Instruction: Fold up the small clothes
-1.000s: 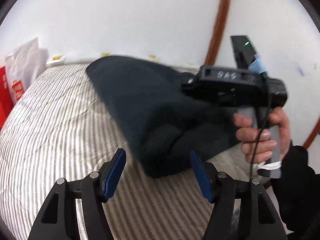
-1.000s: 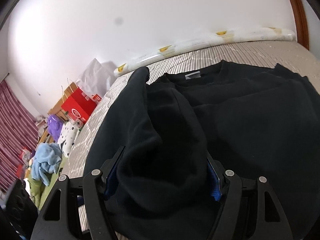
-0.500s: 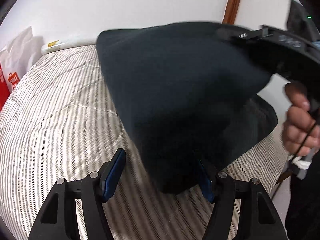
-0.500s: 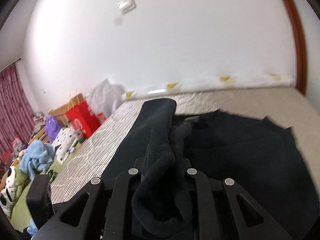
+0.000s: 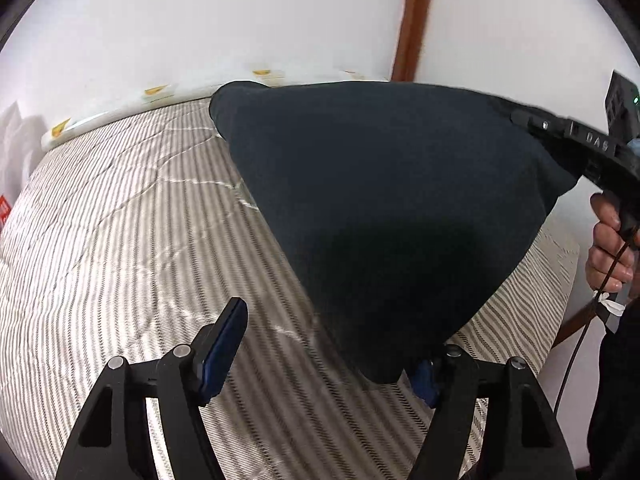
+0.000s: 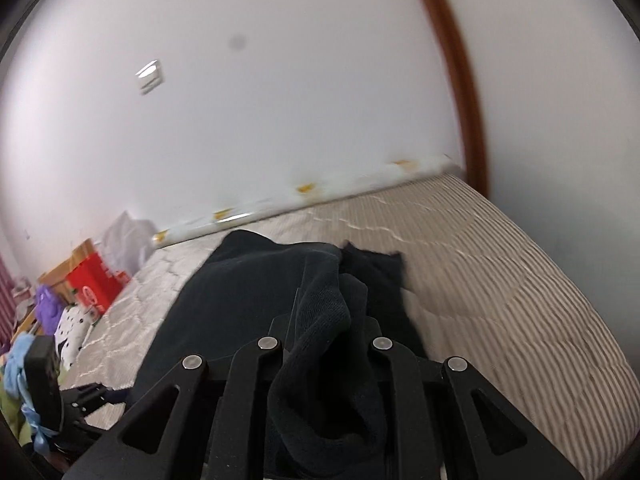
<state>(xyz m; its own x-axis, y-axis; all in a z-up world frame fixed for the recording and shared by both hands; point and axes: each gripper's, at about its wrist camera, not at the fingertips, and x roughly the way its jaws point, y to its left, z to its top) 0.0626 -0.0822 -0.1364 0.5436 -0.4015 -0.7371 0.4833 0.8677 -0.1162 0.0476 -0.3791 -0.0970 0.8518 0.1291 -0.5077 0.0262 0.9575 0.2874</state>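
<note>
Striped bed; left gripper fingers spread; right gripper clamps black garment.

Left tool: black angular linkage arms, silver round screws, blue finger pads. Right tool: black body, matching silver screws (pale lettering on its side), thin black cable. Person: dark sleeve.
</note>
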